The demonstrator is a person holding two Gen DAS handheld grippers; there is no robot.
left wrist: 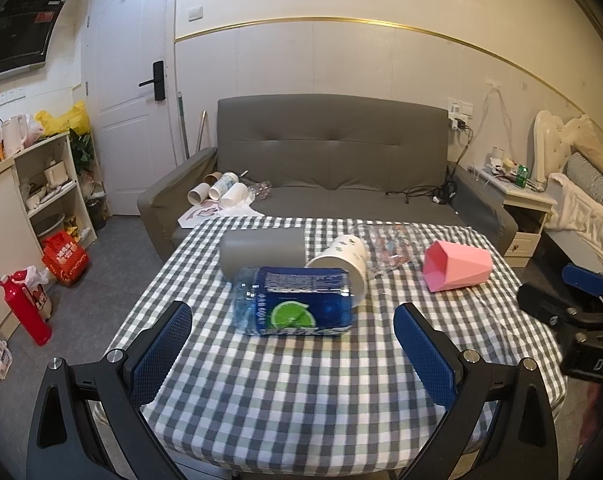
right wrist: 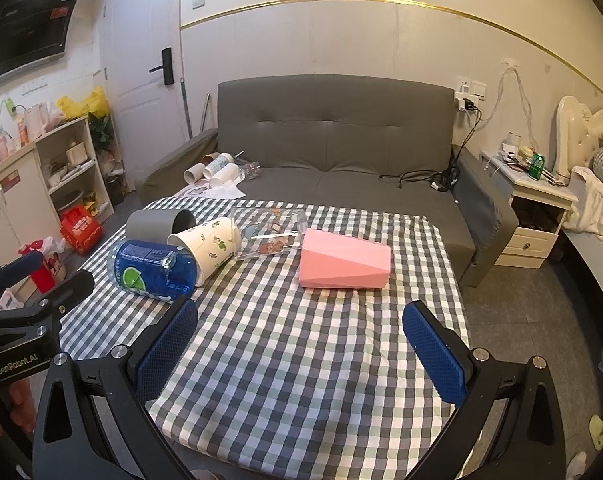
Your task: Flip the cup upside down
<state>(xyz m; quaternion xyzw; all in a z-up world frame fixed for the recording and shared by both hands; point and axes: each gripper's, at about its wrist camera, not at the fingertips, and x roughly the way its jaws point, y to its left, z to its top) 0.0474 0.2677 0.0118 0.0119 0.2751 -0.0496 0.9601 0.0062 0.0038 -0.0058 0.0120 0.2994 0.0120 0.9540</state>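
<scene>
**Q:** What did the left wrist cam show, and where was the cup?

**A:** My left gripper [left wrist: 292, 326] had its blue pads spread wide apart with nothing between them, hanging over the near part of the checkered tablecloth [left wrist: 301, 392]. Straight ahead lay a cut blue bottle cup with a lime label [left wrist: 295, 301] on its side. Behind it a grey cup [left wrist: 261, 251] also lay on its side, and a white paper cup with green prints [left wrist: 341, 264] leaned in, touching or nearly touching the blue one. Further right were a clear cartoon-print cup [left wrist: 389, 246] and the pink faceted cup [left wrist: 457, 266], all tipped over. The task didn't say which cup, so I guessed the blue one, since it was dead centre for that hand.

**Q:** And the right cam?

**A:** My right gripper [right wrist: 300, 322] was empty too, fingers wide apart. The pink faceted cup [right wrist: 344, 265] sat right in front of it, on its side and just beside the clear cartoon-print cup [right wrist: 267, 236]. The blue, white and grey ones were bunched together off to the left, near the other tool.

**Q:** What could have gone wrong from there?

**A:** Mostly rolling. Everything lay sideways on soft cloth, so a nudge from one pad could have sent a cup rolling off. The thin blue plastic would probably have buckled under a hard squeeze. The cluster was tight as well, so going for the blue one risked shoving the paper cup. The cloth could have bunched up too.
</scene>
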